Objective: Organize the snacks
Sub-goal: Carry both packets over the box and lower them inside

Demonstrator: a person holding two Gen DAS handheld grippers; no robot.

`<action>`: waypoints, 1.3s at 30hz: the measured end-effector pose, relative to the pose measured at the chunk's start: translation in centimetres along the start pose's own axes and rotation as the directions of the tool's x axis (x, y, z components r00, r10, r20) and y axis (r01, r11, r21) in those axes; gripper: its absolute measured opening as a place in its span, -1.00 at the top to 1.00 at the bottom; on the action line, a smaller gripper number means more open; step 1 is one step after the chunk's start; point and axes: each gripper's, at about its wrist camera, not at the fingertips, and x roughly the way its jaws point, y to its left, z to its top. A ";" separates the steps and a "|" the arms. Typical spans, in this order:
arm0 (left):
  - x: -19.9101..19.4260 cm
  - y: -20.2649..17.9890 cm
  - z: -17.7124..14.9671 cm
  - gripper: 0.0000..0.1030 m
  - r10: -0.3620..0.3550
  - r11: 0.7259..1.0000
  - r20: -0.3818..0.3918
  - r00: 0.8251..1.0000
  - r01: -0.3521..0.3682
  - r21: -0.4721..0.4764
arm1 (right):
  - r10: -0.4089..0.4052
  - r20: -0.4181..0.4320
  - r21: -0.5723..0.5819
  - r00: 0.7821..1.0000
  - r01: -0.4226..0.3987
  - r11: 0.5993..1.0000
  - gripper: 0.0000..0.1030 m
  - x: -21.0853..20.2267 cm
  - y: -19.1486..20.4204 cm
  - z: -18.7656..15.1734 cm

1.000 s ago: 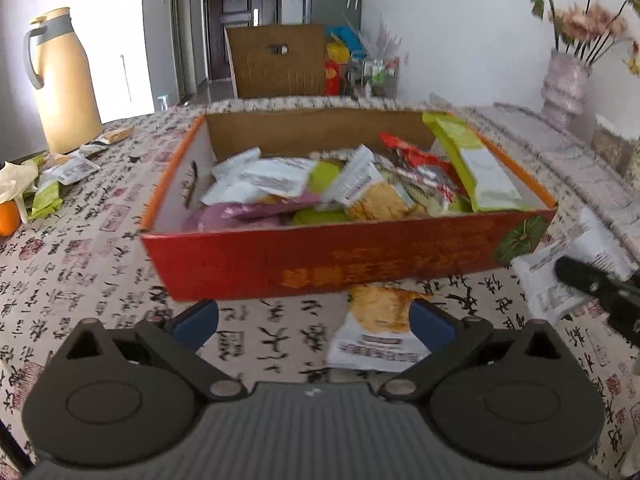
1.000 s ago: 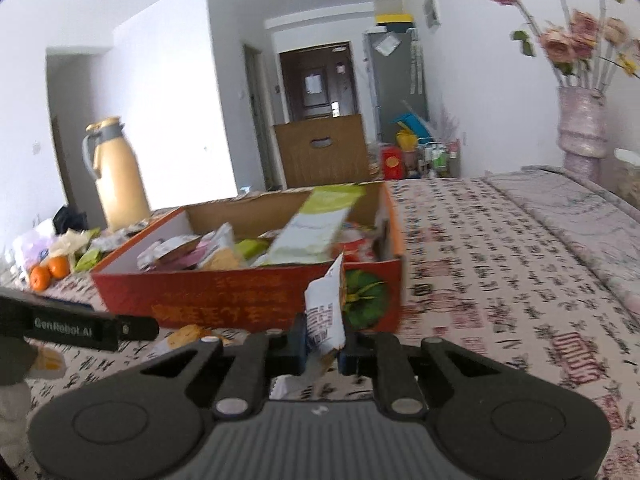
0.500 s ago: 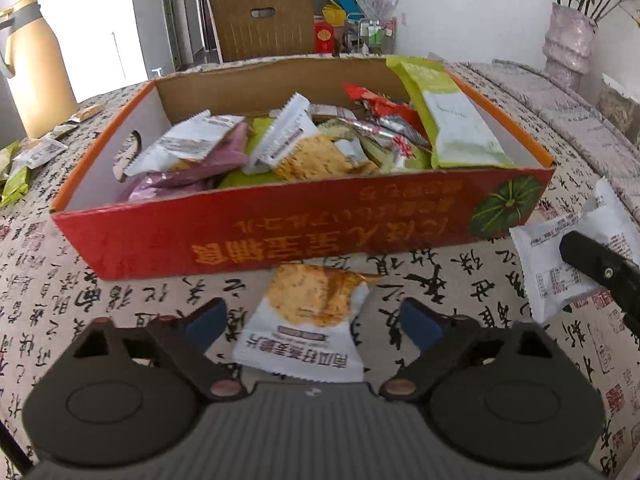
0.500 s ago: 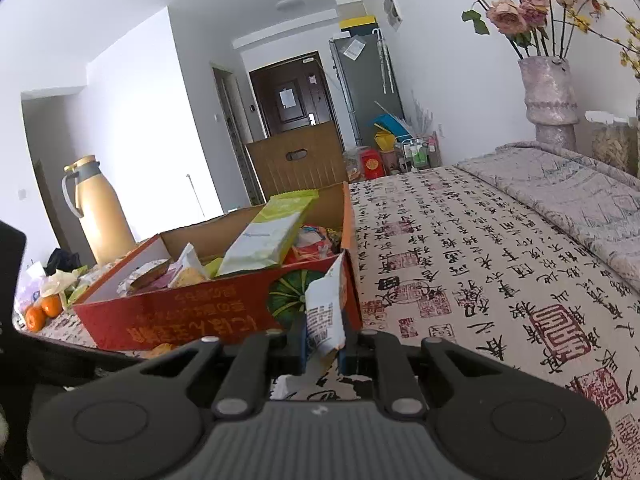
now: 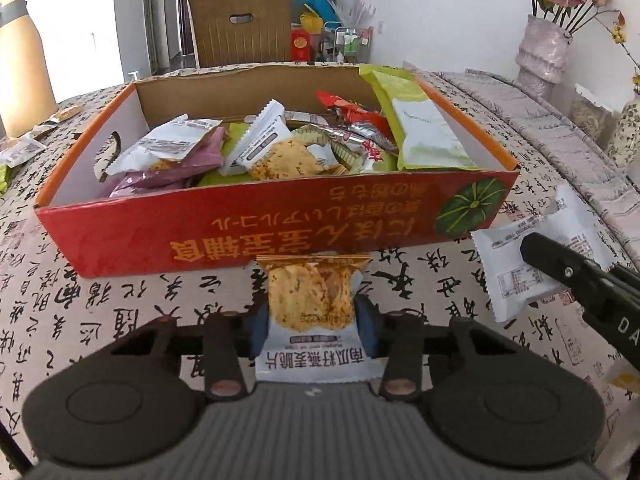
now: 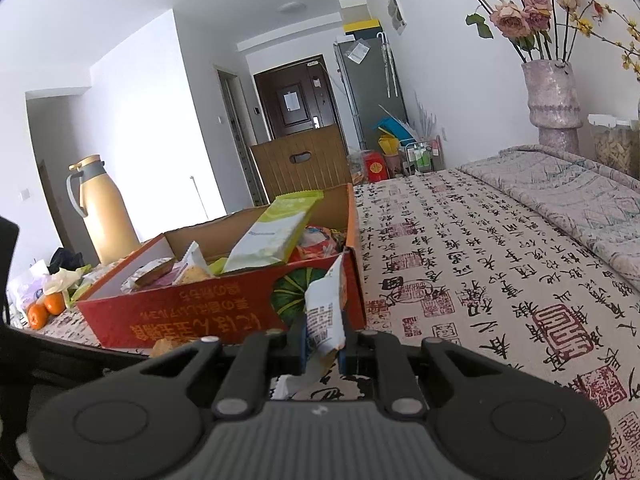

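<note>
While the red box (image 5: 276, 236) sat in the middle of the table (image 5: 80, 320), lots of things lay around it. Far to the left of the box stood a tall yellow jug (image 6: 106, 208), and two oranges (image 6: 46, 308) lay near the box's left end. Inside the box were many snack packs in a pile, with a long green pack (image 5: 424, 124) leaning on the box's right wall.

Just in front of the box, the left gripper (image 5: 310, 324) had its jaws squeezed in on a cracker pack (image 5: 312, 316). The blue pads (image 5: 366, 330) pressed both sides of the pack, and the top edge of the pack touched the box's front wall or came very close to it.

To the right of the box's front corner, by the green pumpkin picture (image 5: 470, 208), the right gripper (image 6: 322, 342) had its jaws pinched tight on a white pack (image 6: 326, 312). That pack stood up on its edge between the jaws, just in front of the box's right corner.

Far to the right of the box, at the back by the wall, stood a pink vase (image 6: 554, 100) with dried flowers (image 6: 520, 8).
</note>
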 end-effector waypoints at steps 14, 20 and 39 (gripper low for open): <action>-4.6 1.0 0.2 0.15 -0.017 1.000 0.123 0.992 0.017 0.002 | -0.005 0.045 -0.046 0.999 0.007 0.999 0.74 -1.5 1.2 0.2; -6.2 1.9 1.5 0.15 -0.013 1.000 0.186 0.982 0.015 -0.006 | 0.005 0.071 -0.061 0.997 0.000 0.998 0.74 -2.3 2.0 1.4; -6.0 5.5 7.5 0.15 0.058 0.997 0.299 0.953 -0.039 -0.069 | 0.057 0.143 -0.137 0.988 -0.038 0.990 0.74 2.4 7.0 8.1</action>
